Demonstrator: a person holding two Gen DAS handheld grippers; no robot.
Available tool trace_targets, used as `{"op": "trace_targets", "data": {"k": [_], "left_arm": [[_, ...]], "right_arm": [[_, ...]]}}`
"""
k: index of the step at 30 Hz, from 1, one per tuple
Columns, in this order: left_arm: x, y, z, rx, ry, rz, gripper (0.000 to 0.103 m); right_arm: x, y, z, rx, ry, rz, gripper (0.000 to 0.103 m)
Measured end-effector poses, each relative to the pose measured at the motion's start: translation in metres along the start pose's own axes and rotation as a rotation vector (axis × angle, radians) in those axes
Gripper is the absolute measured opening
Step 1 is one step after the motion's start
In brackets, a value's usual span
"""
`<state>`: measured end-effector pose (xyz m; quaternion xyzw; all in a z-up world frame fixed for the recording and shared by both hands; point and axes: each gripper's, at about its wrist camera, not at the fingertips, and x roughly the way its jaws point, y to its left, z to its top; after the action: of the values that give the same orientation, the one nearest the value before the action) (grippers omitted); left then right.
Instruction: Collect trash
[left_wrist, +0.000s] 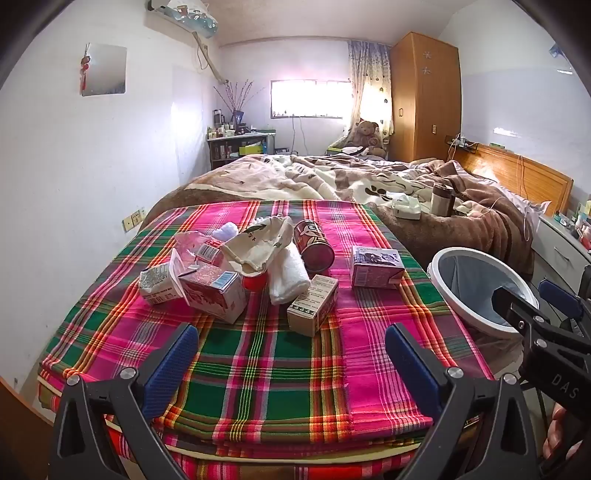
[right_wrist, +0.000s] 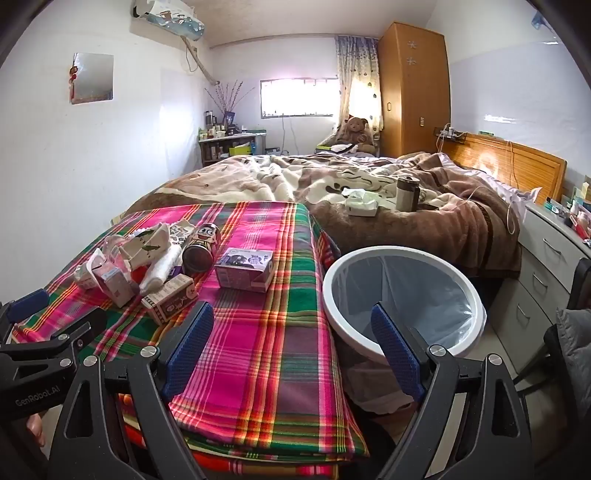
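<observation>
Trash lies on a plaid blanket at the foot of the bed: a brown carton, a purple carton, a red can on its side, a pink carton, a crumpled white carton, a rolled white towel and a cloth pouch. A white-rimmed bin with a liner stands right of the blanket. My left gripper is open and empty, short of the brown carton. My right gripper is open and empty, between blanket edge and bin.
Beyond the blanket is a rumpled brown bedspread with a tissue box and a thermos. A grey drawer unit stands right of the bin. A wardrobe and a shelf stand at the far wall.
</observation>
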<state>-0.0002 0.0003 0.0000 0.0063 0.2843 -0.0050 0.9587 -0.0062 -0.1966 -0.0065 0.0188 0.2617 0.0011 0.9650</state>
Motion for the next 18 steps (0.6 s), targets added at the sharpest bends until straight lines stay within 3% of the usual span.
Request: {"op": "trace_targets", "data": {"k": [18], "left_arm": [[-0.0030,0.0007,0.0006,0.002,0.001,0.002,0.102]], "right_arm": [[-0.0014,-0.0008,0.0007,-0.002,-0.006,-0.002,0.089]]}}
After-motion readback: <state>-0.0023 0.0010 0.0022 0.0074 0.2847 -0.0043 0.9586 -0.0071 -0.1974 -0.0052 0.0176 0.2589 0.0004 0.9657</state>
